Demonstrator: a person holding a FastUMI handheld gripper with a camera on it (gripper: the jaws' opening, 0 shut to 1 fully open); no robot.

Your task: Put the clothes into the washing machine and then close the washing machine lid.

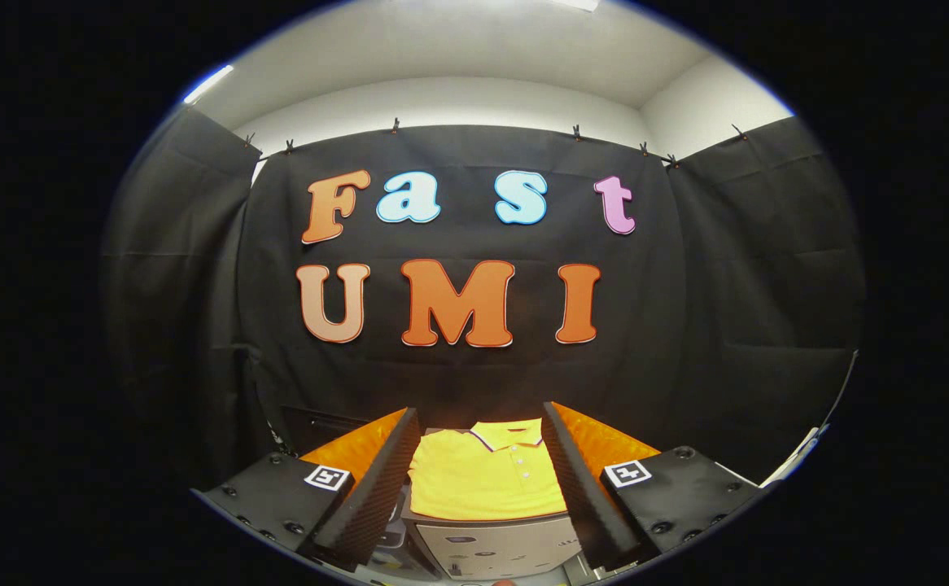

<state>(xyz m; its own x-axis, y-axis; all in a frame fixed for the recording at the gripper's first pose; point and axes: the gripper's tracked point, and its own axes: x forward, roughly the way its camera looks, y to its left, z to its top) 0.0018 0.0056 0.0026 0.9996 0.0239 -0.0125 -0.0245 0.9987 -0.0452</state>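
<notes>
Hand-held gripper (pixel 481 488) held wide open, nothing between the fingers, both fingers clear of any contact. Folded bright-yellow polo shirt (pixel 483 480) sits in the gap just ahead of the fingers, lying flat on top of a pale grey box-shaped appliance (pixel 495 547), presumably the washing machine. Collar with dark trim and a short button placket face away, toward the black cloth wall (pixel 458 382).

Lid state: cannot tell. Drum opening also not identifiable from this angle. Judged stage: pre-grasp, shirt not yet picked, nothing loaded.

Risks from here:
- Pinching only the top layer. Fold would open, fabric would trail and could snag on the machine edge during transfer.
- Closing too shallow on thin knit. Soft, slippery cloth could slide out mid-lift.
- Descending too far. Fingertips would hit the hard top panel under the shirt (rigid, smooth, likely plastic or painted metal), pushing the shirt instead of gathering it.
- Hem or sleeve left hanging over the rim would block the lid from seating later.

Materials and shapes: shirt soft, matte, limp, neat rectangular fold with rounded edges; buttons small and pale. Finger inner faces ribbed, textured for grip, helps on cloth. Appliance front flat, squared corners, faint dark markings, too small to make out.
</notes>
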